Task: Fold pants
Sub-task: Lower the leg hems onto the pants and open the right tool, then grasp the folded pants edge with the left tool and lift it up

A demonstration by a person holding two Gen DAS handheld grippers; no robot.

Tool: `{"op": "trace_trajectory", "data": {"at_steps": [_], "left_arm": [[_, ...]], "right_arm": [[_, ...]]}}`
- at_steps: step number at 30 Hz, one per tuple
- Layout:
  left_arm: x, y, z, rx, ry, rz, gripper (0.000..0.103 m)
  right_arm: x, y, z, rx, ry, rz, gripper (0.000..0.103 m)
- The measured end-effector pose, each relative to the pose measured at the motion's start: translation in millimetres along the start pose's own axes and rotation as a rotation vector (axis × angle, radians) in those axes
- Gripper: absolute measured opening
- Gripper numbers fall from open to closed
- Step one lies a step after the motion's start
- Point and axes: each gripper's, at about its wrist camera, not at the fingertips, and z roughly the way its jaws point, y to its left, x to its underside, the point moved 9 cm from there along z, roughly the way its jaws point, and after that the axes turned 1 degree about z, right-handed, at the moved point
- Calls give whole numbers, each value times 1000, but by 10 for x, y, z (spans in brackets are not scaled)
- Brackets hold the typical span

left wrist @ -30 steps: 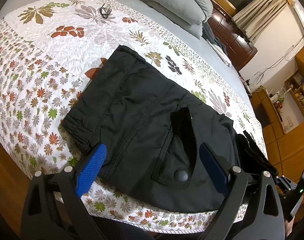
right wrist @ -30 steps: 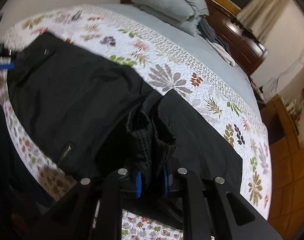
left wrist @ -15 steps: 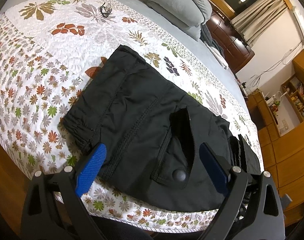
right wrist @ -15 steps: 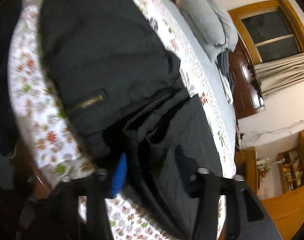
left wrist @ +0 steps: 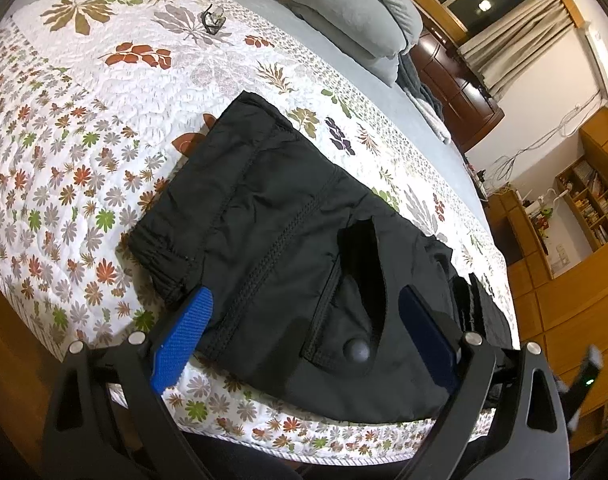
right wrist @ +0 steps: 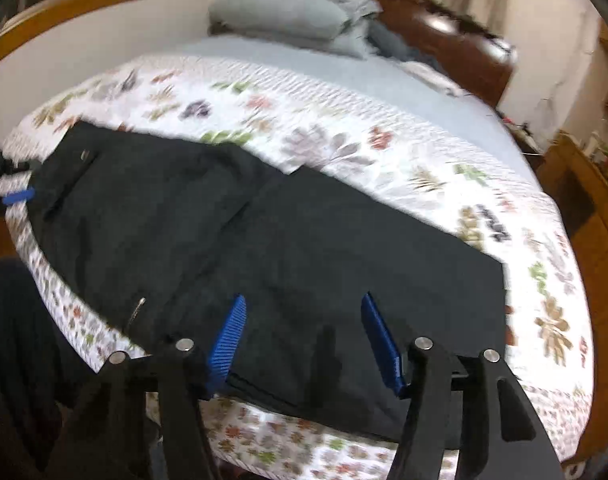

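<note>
Black pants [left wrist: 272, 236] lie flat along the near edge of a bed; the elastic waistband is at the left and a flap pocket with a round snap [left wrist: 357, 354] faces me. My left gripper [left wrist: 304, 332] is open and empty, hovering just above the seat of the pants. In the right wrist view the pants [right wrist: 264, 240] stretch across the bed with the legs laid flat. My right gripper [right wrist: 304, 336] is open and empty over the leg part near the bed edge. The left gripper's blue pad [right wrist: 18, 197] shows at the far left.
A white quilt with leaf print [left wrist: 104, 120] covers the bed. Grey pillows [left wrist: 351, 12] lie at the head. Folded glasses [left wrist: 212, 22] lie on the quilt far back. A dark wooden headboard [right wrist: 463, 56] and wooden shelves [left wrist: 583, 208] stand to the right.
My right gripper opened and let go of the bunched pant leg, which now lies flat, and the gripper swung back. The left gripper stayed open and nearly still.
</note>
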Motion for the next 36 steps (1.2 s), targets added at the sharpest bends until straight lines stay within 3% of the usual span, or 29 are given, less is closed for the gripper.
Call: {"op": "trace_trajectory", "data": {"at_steps": [2, 4, 10, 11, 16, 21, 24, 26, 29, 31, 36], "left_arm": [[-20, 27, -107, 22, -20, -42, 94], [-41, 98, -262, 48, -58, -103, 94], [90, 673, -513, 195, -78, -523, 95], [105, 690, -501, 222, -75, -550, 95], [114, 577, -324, 299, -71, -588, 95], [197, 578, 47, 262, -21, -640, 95], [145, 563, 143, 273, -42, -677, 95], [86, 481, 205, 274, -57, -665, 95], [39, 359, 244, 258, -69, -605, 90], [23, 322, 262, 235, -72, -576, 76], [29, 373, 211, 245, -106, -603, 67]], "right_arm": [[166, 203, 170, -59, 72, -42, 53], [245, 282, 276, -78, 106, -70, 52], [21, -3, 58, -214, 92, 59, 58], [-38, -5, -4, -241, 87, 79, 58], [-320, -90, -151, -302, 78, 125, 68], [-535, 90, -295, -333, 59, 91, 68], [-675, 259, -338, -372, 66, 53, 68], [-812, 416, -313, -437, 93, 31, 70], [-1113, 702, -288, -574, 159, -9, 87], [-1342, 919, -268, -647, 202, -70, 90], [-2079, 1695, 7, -802, 338, -280, 96]]}}
